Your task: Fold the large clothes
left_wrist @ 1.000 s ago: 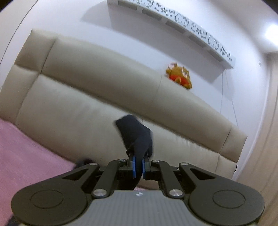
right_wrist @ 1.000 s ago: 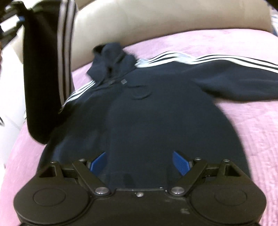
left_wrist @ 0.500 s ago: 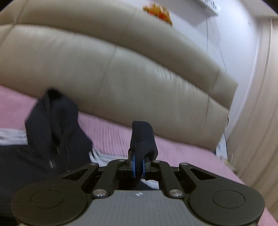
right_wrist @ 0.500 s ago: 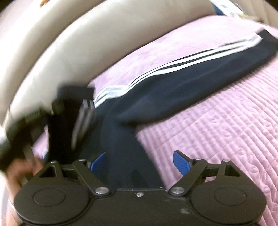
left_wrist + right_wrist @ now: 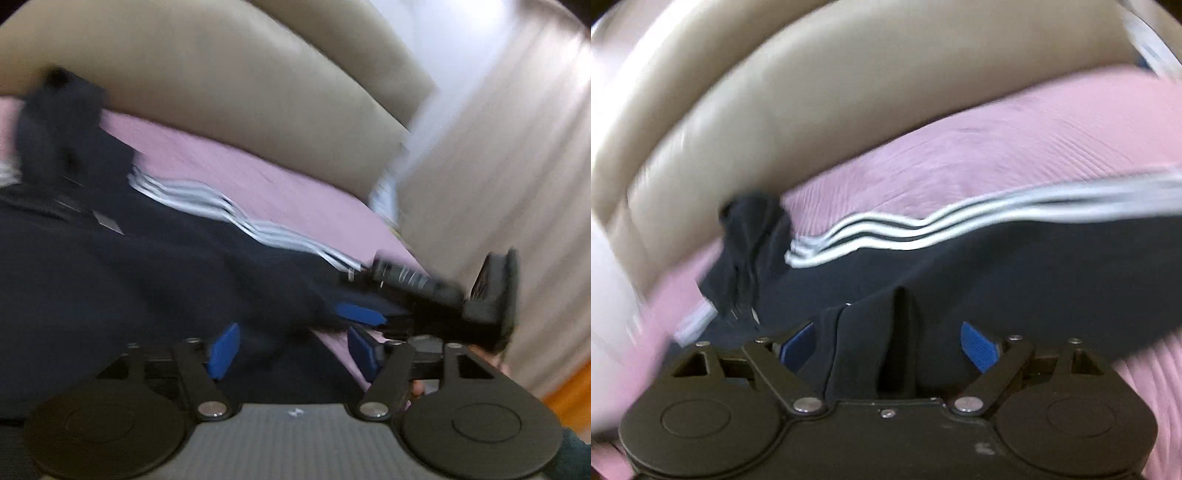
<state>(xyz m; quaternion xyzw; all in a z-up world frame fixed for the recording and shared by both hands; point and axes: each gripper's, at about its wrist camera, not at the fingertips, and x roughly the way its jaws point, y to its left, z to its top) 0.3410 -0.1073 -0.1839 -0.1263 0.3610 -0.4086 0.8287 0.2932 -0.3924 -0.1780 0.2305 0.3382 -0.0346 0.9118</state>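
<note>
A dark navy jacket [image 5: 155,280] with white sleeve stripes [image 5: 236,218] lies spread on the pink bed cover [image 5: 266,177], its hood [image 5: 59,122] toward the headboard. My left gripper [image 5: 293,352] hovers low over the jacket. Its jaws are opening, and the blue pads stand apart with loose dark cloth lying between them, not pinched. In the right wrist view, my right gripper [image 5: 886,345] is open over a folded-in dark sleeve [image 5: 871,325], below the striped sleeve [image 5: 923,229] and hood [image 5: 753,229]. One of its fingers [image 5: 360,312] shows at the left view's right side.
A padded beige headboard [image 5: 812,110] runs along the far side of the bed. Pale curtains [image 5: 498,166] hang to the right past the bed's edge. The pink cover [image 5: 997,147] lies bare between the jacket and the headboard. A hand [image 5: 498,365] shows behind the right tool.
The left gripper came down from facing the headboard, where it pinched a dark sleeve end, and its jaws have parted, leaving the cloth on the jacket. The right gripper swung sideways, still open.
</note>
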